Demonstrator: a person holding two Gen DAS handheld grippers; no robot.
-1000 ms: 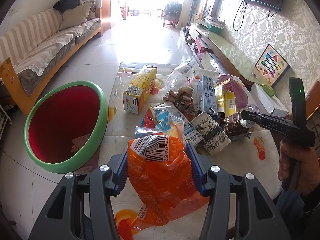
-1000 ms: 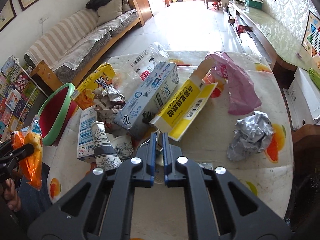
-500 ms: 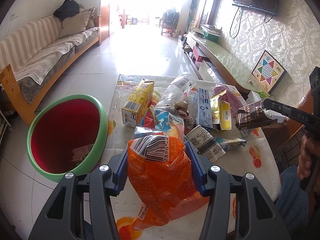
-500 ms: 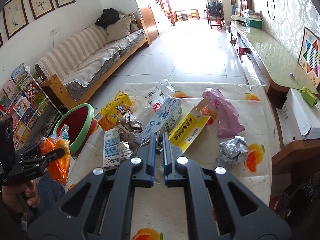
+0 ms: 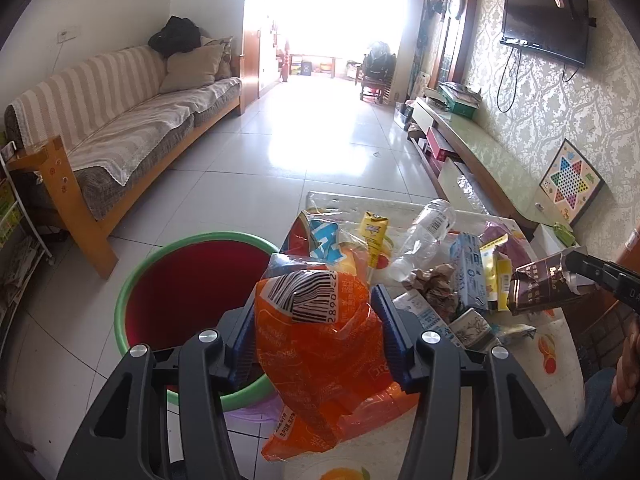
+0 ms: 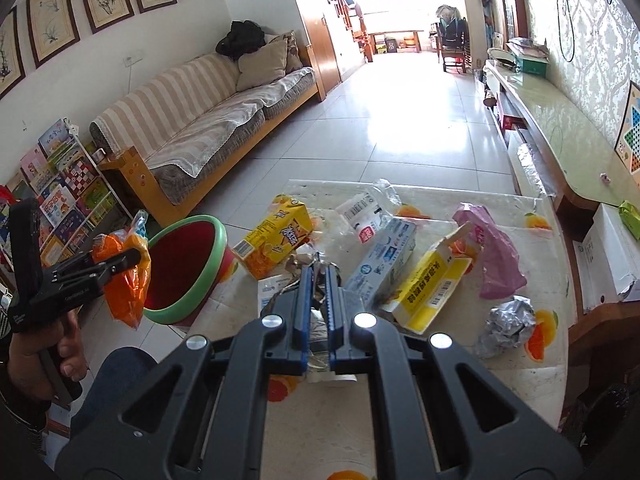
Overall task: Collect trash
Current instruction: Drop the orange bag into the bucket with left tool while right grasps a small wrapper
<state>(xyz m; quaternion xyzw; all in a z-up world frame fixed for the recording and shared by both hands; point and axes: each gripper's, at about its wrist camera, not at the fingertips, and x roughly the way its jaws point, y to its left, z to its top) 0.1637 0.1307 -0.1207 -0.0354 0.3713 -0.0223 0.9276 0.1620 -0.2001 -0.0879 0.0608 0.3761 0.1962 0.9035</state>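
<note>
Between the blue pads of the left gripper (image 5: 316, 338) an orange snack bag (image 5: 320, 344) is pinched, its barcode panel facing up and its crumpled tail hanging below the fingers. It hangs over the gap between the low table (image 5: 560, 364) and the red bin with a green rim (image 5: 132, 288), just beside the rim and not yet over the opening. The right gripper (image 6: 319, 280) is clamped almost flat on a thin brown wrapper (image 5: 540, 288). Its own camera shows only a sliver of foil between the pads, while the left camera shows the wrapper whole, lifted clear above the litter at the table's right side. The right camera in turn shows the left gripper (image 6: 120, 258) from the side, with the hand (image 6: 44, 352) around its handle and the orange bag (image 6: 130, 276) dangling near the bin (image 6: 216, 264). Still lying on the fruit-print table cover are a yellow juice carton (image 6: 276, 240), a crushed clear bottle (image 6: 366, 216), a blue and white box (image 6: 384, 260), an open yellow box (image 6: 432, 292), a pink plastic bag (image 6: 496, 252) and a ball of foil (image 6: 508, 326). A striped sofa (image 6: 224, 116) stands along the far wall, well apart from the table, and nothing lies between the orange bag and the bin.
</note>
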